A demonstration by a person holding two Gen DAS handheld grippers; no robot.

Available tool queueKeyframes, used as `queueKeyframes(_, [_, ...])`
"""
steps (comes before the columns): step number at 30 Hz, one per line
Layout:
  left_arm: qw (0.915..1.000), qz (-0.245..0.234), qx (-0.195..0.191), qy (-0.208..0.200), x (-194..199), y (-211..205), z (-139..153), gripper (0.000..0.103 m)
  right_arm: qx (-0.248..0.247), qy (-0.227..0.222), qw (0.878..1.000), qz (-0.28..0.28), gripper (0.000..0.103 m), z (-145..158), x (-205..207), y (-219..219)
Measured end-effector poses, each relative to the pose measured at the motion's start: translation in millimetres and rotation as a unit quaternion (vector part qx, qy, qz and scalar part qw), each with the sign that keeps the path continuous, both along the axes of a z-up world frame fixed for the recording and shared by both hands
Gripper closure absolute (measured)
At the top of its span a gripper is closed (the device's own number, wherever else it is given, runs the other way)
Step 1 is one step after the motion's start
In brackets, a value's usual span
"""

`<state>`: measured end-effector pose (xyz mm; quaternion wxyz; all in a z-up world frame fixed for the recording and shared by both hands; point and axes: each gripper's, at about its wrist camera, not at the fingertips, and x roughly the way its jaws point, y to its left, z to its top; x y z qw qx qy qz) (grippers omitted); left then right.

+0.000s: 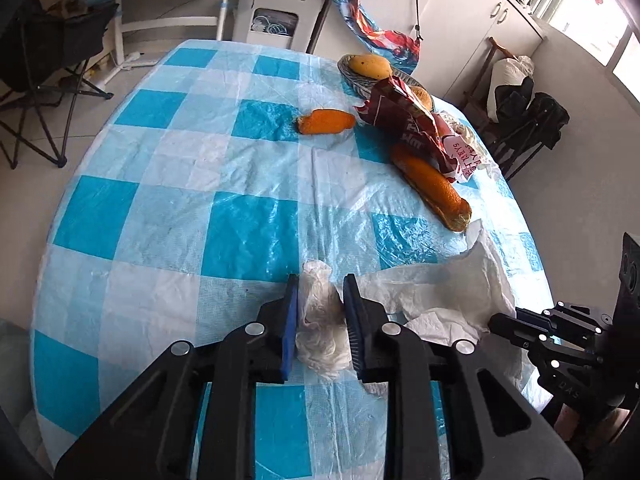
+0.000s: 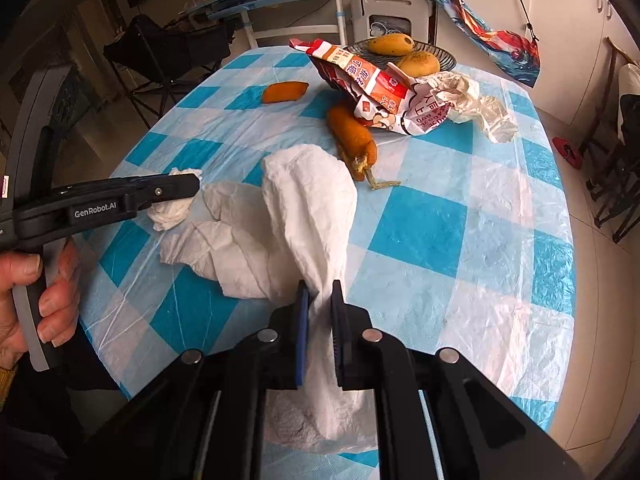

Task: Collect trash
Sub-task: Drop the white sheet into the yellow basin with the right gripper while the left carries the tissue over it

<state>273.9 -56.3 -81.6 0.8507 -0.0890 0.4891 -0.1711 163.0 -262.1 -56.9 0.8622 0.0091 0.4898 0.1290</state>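
The left gripper [image 1: 320, 292] is clamped on a crumpled tissue wad [image 1: 320, 320] near the table's near edge, on the checked cloth [image 1: 200, 200]. Just to its right, the right gripper [image 2: 320, 296] pinches a large white paper sheet [image 2: 308, 200], which rises in a fold above the pads and trails left across the cloth toward the wad, just beside it.

Beyond these, toward the far right of the table, lie more scraps: a long orange peel [image 1: 432, 184] partly under a red snack wrapper [image 1: 404, 116], a smaller peel [image 1: 326, 121] apart to the left, and a crumpled white bag [image 2: 480, 108] near the right edge. A plate [image 2: 444, 56] with two pieces of fruit sits at the far edge.

The left half and the near right part of the cloth are bare, giving free room. Off the table stand a folding chair [image 1: 48, 80] to the left, a white desk [image 1: 168, 20] behind, and dark chairs [image 1: 528, 120] close to the right edge.
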Motion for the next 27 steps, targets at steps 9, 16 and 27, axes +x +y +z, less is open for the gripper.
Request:
queueKeyframes(9, [0.9987, 0.028, -0.038, -0.016, -28.7, 33.8, 19.0, 0.082, 0.086, -0.048, 0.994, -0.054, 0.092, 22.3, -14.7, -29.5])
queueKeyframes(16, [0.9985, 0.012, -0.027, -0.047, -67.5, 30.5, 33.7, 0.082, 0.133, -0.085, 0.985, -0.064, 0.092, 37.9, -27.9, -36.2])
queueKeyframes(27, [0.9978, 0.002, 0.004, -0.067, -126.2, 39.0, 37.6, 0.082, 0.156, -0.070, 0.985, 0.002, 0.092, 27.3, -63.4, 18.6])
